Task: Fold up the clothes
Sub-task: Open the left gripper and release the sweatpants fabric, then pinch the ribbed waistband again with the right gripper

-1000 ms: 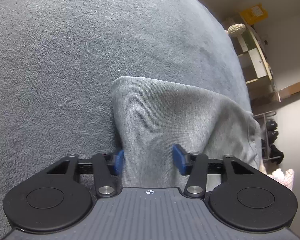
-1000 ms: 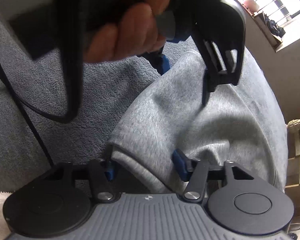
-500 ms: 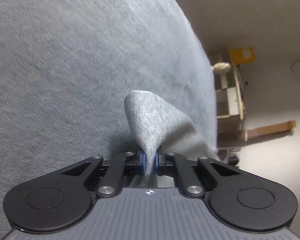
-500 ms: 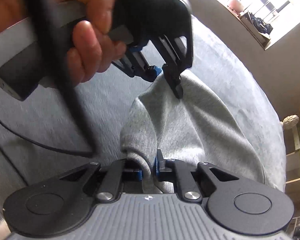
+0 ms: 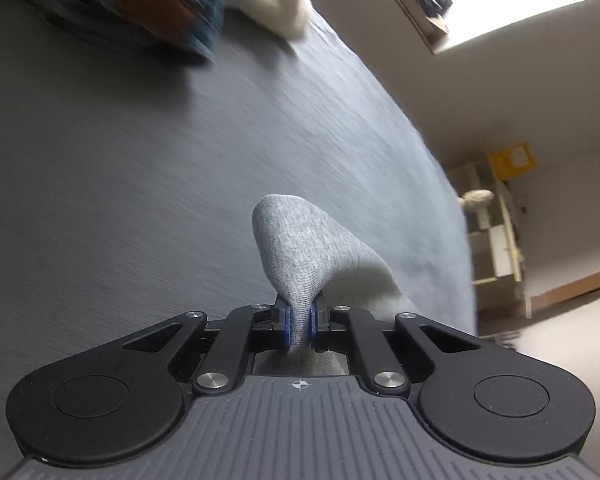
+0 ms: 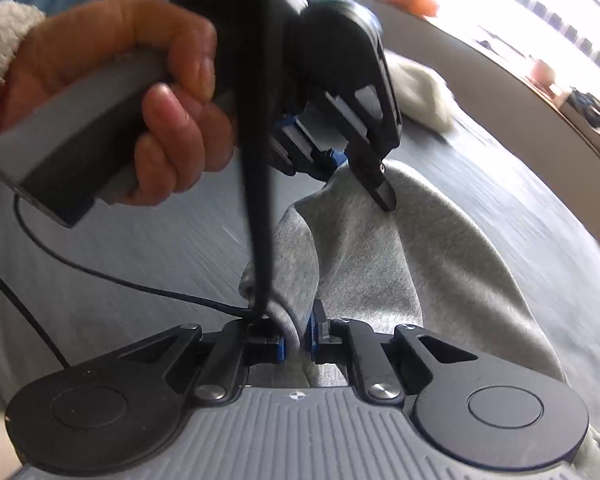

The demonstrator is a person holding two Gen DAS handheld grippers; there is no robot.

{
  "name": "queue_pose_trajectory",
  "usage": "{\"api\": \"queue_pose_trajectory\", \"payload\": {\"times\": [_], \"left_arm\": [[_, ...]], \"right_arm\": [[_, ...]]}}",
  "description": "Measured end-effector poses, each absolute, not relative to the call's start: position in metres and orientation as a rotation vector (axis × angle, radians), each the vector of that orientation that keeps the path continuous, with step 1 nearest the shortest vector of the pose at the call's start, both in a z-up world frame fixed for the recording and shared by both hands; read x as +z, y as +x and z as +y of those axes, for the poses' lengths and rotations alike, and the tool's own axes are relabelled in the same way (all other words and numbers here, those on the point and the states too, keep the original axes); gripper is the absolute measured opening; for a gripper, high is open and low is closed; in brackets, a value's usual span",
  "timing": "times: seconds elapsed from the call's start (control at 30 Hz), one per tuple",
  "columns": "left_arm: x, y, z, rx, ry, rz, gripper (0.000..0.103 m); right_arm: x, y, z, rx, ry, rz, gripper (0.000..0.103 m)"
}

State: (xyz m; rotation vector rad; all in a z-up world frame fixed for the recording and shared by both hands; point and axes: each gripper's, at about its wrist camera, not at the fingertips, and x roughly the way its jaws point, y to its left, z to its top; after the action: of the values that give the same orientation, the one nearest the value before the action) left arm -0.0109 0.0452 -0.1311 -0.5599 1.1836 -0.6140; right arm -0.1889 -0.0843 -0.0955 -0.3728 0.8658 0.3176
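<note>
Both hand-held grippers have lifted: the left hand-held gripper (image 5: 299, 327) and right hand-held gripper (image 6: 295, 345) each stay clamped on the grey garment (image 6: 400, 256), raised above the grey bed (image 5: 140, 200).

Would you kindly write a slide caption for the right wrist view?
Both grippers, right gripper and left gripper, pinch the light grey knit garment above the grey bedspread.
</note>
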Motion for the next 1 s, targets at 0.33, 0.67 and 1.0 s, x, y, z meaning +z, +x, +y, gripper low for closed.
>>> {"api": "queue_pose_trajectory", "payload": {"times": [0.33,0.67,1.0], "left_arm": [[-0.15,-0.03,0.069,-0.426,-0.441,1.177,0.038],[-0.117,-0.074,0.016,-0.384,-0.168,1.057,0.055],[-0.11,-0.116,-0.029,-0.327,-0.06,1.01,0.055]], "right_arm": [[-0.096,-0.197,-0.13,0.314,-0.04,0.91,0.058],[-0.051,-0.234,-0.332,-0.117,0.213,0.869,0.062],[-0.105,-0.234,-0.471,-0.274,0.516,0.895,0.062]]}}
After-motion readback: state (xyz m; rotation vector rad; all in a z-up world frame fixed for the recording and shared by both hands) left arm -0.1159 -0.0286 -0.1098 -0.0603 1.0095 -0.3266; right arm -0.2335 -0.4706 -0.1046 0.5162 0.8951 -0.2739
